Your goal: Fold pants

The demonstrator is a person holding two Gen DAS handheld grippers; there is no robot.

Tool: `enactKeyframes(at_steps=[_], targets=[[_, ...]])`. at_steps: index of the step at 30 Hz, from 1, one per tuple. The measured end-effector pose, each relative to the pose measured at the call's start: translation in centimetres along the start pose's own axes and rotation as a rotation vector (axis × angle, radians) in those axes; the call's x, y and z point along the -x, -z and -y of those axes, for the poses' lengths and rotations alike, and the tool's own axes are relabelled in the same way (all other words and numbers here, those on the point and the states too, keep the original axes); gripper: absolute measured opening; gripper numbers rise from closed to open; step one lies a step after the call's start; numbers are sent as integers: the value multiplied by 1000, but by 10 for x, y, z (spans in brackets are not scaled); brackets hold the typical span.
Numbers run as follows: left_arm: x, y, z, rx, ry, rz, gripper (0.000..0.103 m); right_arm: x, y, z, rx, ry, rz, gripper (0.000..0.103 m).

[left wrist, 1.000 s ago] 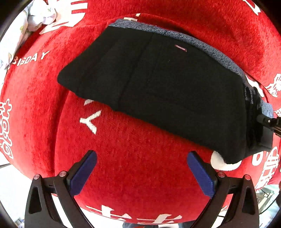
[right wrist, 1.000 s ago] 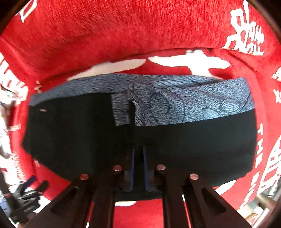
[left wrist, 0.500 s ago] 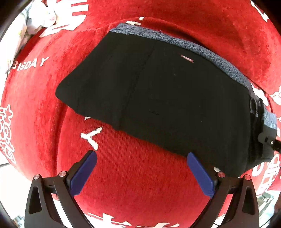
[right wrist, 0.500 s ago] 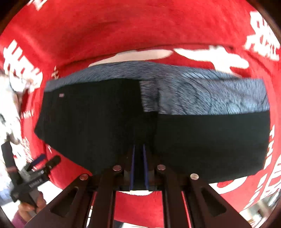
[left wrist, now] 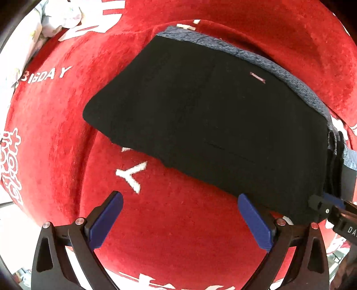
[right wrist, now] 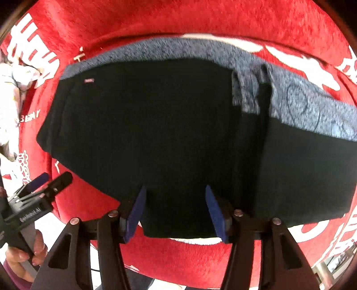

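Folded black pants [left wrist: 212, 116] with a blue-grey patterned band [left wrist: 256, 58] along the far edge lie on a red cloth [left wrist: 178, 234] with white lettering. My left gripper [left wrist: 179, 198] hangs open over bare red cloth just in front of the pants' near edge, its right pad close to that edge. My right gripper [right wrist: 176, 196] is opening. The near edge of the black pants [right wrist: 156, 122] lies between its blue pads, which stand apart from the fabric. The patterned band [right wrist: 312, 104] shows at the far right. A hand [right wrist: 22, 252] holds the left gripper [right wrist: 44, 180] at the left.
A crumpled white cloth [left wrist: 60, 13] lies at the far left corner, also seen as the white cloth [right wrist: 13, 89] in the right wrist view. The red cloth's front edge runs below both grippers, with pale floor beyond it. The right gripper's tip [left wrist: 330, 207] pokes in at the right.
My right gripper, shut on the pants' edge before, now stands with its jaws apart and has carried the fold to the left. The left gripper stayed open and drew nearer the pants.
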State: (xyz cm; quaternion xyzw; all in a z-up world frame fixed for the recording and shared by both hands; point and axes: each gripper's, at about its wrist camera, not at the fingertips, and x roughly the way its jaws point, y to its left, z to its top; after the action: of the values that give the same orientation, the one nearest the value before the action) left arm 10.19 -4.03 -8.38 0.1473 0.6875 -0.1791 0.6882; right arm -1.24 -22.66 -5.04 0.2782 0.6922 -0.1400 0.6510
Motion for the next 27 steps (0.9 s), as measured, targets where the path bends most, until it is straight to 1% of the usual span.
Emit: enactKeyframes(at_steps=[5, 9, 10, 12, 15, 17, 20, 22, 24, 27], targets=[[-1, -4, -21, 28, 41, -12, 103, -6, 0, -9, 6, 6, 1, 67], [-3, -8, -36, 40, 37, -13, 103, -14, -4, -21, 12, 10, 0, 73], [-4, -8, -38, 42, 40, -14, 103, -20, -7, -30, 13, 11, 0, 75], [-5, -11, -45, 46, 50, -14, 103, -23, -8, -35, 22, 15, -1, 78], [-1, -19, -67, 75, 93, 3, 103, -31, -11, -48, 32, 27, -7, 80], [1, -26, -92, 129, 133, 24, 103, -34, -15, -52, 30, 25, -8, 80], [2, -33, -122, 188, 173, 44, 103, -36, -16, -54, 31, 24, -9, 81], [0, -36, -141, 223, 234, 49, 103, -37, -18, -57, 35, 23, -9, 83], [-4, -38, -156, 251, 339, 42, 103, -37, -18, -57, 39, 26, -9, 84], [-8, -37, -159, 288, 472, 35, 103, -36, -14, -57, 38, 29, -6, 86]])
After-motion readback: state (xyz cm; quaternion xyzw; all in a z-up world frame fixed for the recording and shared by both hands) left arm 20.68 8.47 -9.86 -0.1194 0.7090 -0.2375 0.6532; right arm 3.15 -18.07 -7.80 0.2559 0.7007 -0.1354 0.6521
